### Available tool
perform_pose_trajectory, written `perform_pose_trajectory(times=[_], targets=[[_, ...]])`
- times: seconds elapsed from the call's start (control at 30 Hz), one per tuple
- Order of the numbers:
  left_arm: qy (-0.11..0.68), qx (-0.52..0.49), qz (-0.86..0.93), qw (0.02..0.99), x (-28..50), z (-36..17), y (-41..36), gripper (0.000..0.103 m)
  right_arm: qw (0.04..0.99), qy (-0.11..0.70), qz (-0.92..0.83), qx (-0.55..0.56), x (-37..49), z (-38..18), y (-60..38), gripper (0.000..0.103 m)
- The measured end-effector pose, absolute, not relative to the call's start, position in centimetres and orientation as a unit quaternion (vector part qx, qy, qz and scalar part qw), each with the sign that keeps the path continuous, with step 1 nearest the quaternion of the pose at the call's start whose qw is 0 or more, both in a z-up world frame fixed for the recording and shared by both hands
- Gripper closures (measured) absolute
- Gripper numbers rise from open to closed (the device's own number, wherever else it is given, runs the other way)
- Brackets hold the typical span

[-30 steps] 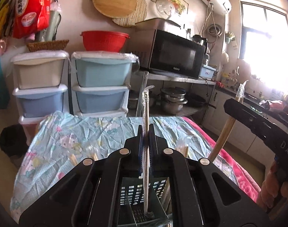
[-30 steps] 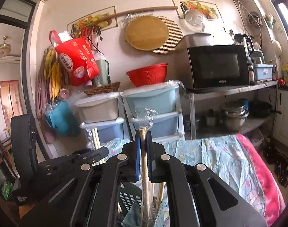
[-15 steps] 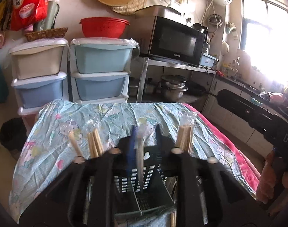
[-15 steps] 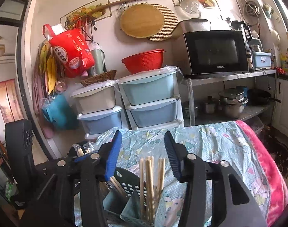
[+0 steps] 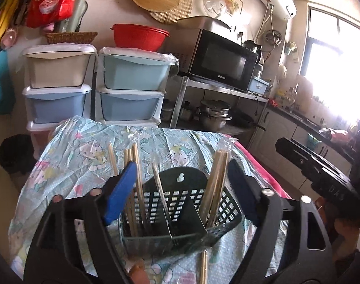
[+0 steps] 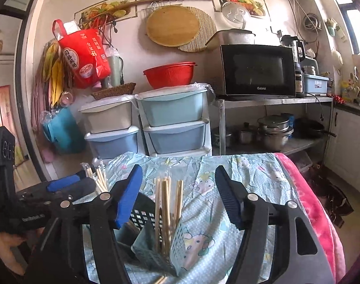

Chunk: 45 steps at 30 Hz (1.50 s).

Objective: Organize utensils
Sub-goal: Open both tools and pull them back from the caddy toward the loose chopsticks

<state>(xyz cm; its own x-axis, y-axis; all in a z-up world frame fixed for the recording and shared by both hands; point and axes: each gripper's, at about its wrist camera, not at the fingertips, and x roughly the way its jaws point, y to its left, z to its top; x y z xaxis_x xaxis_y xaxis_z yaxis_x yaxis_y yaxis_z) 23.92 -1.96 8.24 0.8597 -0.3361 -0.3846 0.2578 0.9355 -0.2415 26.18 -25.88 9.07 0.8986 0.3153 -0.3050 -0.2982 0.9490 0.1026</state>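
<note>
A dark green perforated utensil basket (image 5: 187,203) stands on the cartoon-print tablecloth (image 5: 68,165). Several plastic-wrapped pairs of wooden chopsticks (image 5: 215,177) lean upright in its compartments. My left gripper (image 5: 180,187) straddles the basket from the near side. Its jaws are opening, and the pads touch nothing. In the right wrist view, my right gripper (image 6: 178,194) hovers over a bunch of chopsticks (image 6: 165,203) in the basket (image 6: 156,239). Its jaws are also opening and stand clear of the sticks. A loose pair of chopsticks (image 5: 203,265) lies in front of the basket.
Stacked plastic drawers (image 5: 130,90) stand behind the table, beside a metal shelf with a microwave (image 5: 222,61) and pots (image 5: 213,116). A pink blanket (image 6: 310,208) covers the table's right edge. The other gripper's body (image 5: 322,177) reaches in from the right.
A second ago each gripper was shut on a wrapped chopstick pair held upright. Both have since spread their jaws, and the pairs now stand free in the basket.
</note>
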Motion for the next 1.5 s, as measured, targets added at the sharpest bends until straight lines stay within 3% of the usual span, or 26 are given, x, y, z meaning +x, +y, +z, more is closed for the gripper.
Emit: perform_pose_trajectory(times=[0.3, 1.5], targets=[[0.206, -0.106, -0.141, 0.963, 20.9, 8.3, -0.6, 0.011, 0.971, 0.169, 0.166, 0.016, 24.1, 8.6, -25.9, 0.037], [0.266, -0.096, -0.097, 0.954, 16.4, 1.4, 2.4, 0.011, 0.943, 0.271, 0.190, -0.025, 19.7, 1.9, -23.1, 0.036]])
